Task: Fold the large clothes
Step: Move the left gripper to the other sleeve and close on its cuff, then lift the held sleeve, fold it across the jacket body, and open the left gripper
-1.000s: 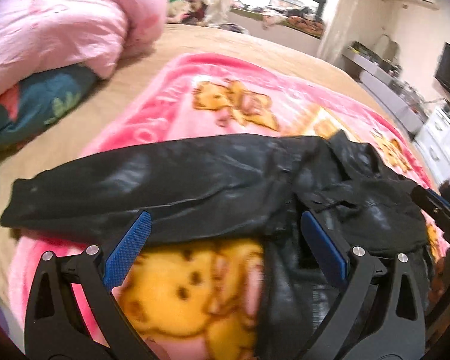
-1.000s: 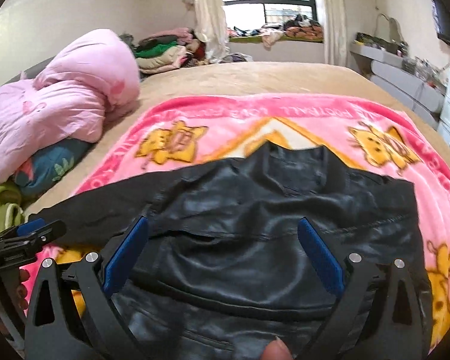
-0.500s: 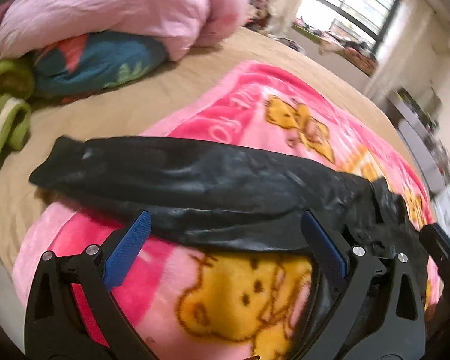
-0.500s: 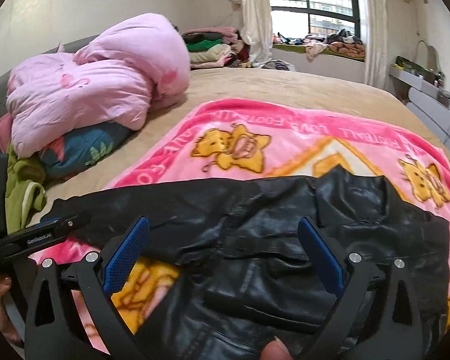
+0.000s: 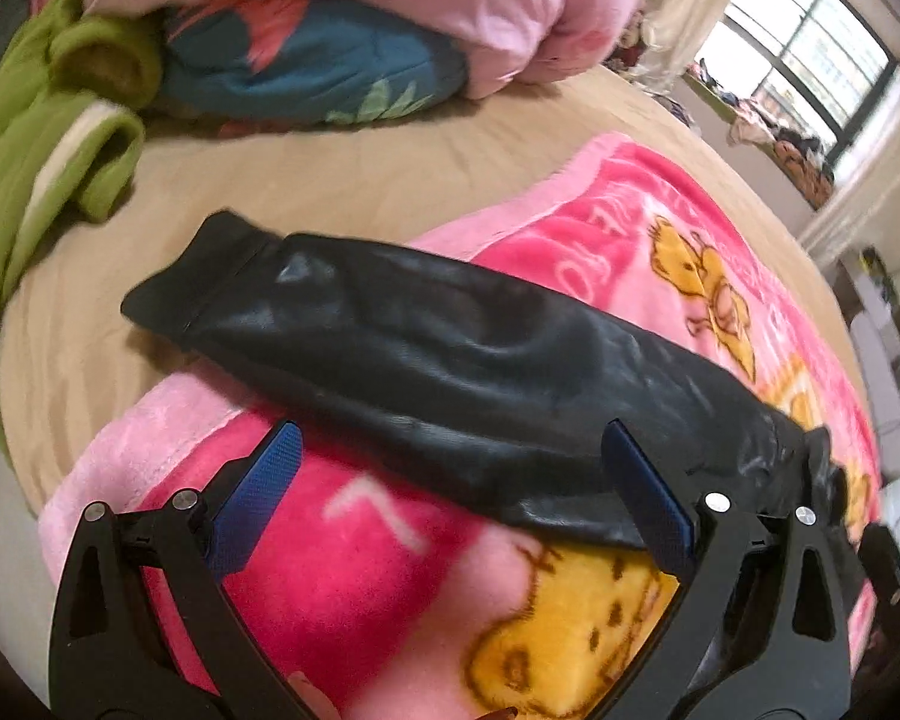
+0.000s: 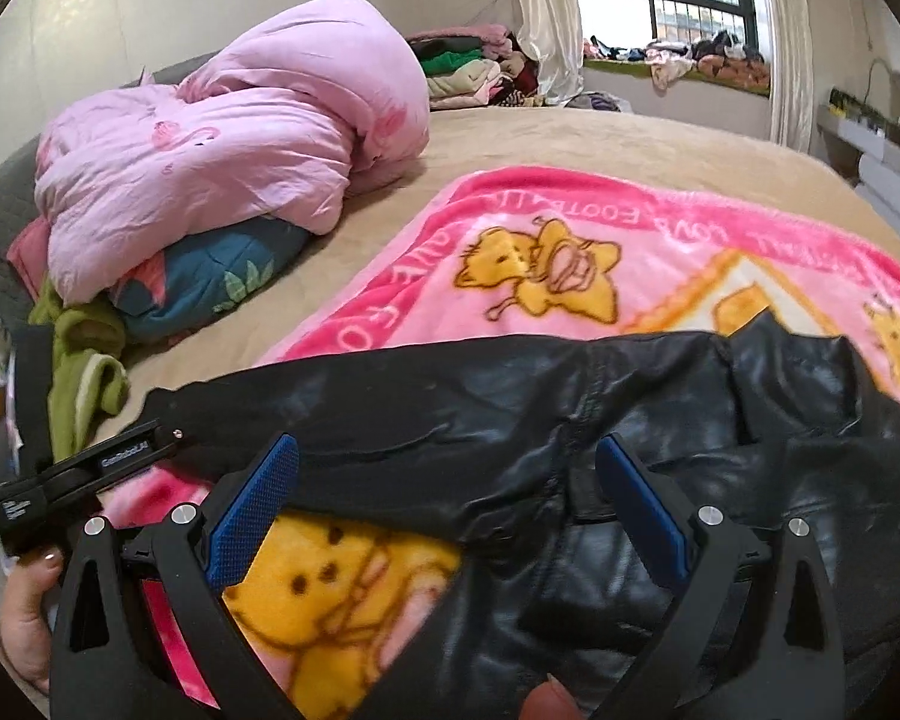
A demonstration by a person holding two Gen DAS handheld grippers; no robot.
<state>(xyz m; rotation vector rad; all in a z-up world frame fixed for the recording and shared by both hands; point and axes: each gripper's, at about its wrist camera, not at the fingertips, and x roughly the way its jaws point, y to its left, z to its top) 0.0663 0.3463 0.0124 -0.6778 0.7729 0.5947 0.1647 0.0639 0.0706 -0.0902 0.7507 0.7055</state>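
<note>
Black leather jacket (image 6: 600, 450) spread flat on pink cartoon blanket (image 6: 570, 252) atop the bed (image 5: 342, 180), one sleeve (image 5: 426, 360) stretched out straight past the blanket's edge, likely to make it easy to fold inward. Left gripper (image 5: 450, 480) spread wide, empty, poised just short of that sleeve. Right gripper (image 6: 447, 498) likewise agape, holding nothing, hovering over the jacket body.

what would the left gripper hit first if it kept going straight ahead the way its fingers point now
Most likely the outstretched sleeve of the black leather jacket, which lies across the line of the open left gripper, on the pink cartoon blanket. Depth is unclear in this fisheye view.
</note>
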